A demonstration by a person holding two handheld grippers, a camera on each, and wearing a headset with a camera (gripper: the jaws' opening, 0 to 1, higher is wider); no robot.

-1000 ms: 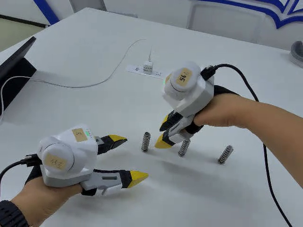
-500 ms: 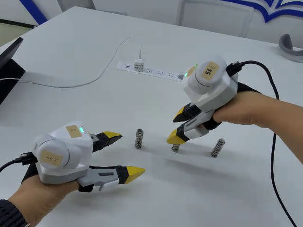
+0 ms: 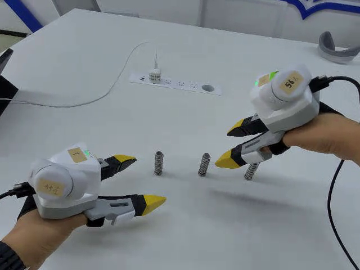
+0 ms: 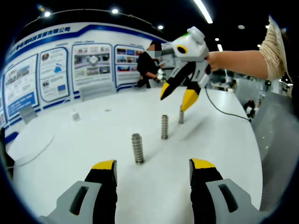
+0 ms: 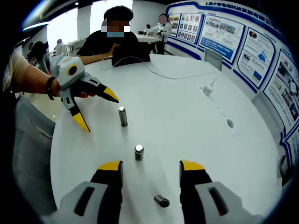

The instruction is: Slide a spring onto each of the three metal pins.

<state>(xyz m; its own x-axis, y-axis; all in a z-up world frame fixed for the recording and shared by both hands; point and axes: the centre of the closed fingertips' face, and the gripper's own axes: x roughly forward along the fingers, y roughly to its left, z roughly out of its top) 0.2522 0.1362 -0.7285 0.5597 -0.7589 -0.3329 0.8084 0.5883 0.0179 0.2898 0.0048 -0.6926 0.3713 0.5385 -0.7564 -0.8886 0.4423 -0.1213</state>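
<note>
Three coil springs stand upright in a row on the white tabletop, well apart from one another: the left spring, the middle spring and the right spring. In the right gripper view each spring shows a rounded metal top; the pins themselves cannot be made out through the coils.

The left gripper, held in a hand at the lower left of the head view, points towards the row. Its yellow-tipped fingers are spread wide with nothing between them, and the left spring stands near the tips without touching them. In the left gripper view the three springs recede in a line ahead of the gap between the fingers.

The right gripper, held in a hand at the right, hangs above the tabletop and angles down to the left. Its fingers are likewise spread and hold nothing. Its lower finger reaches between the middle spring and the right spring and, in the head view, covers the top of the right spring.

Beyond the row lie a white power strip with a charger plugged in, and a thin cable curving off to the left.
</note>
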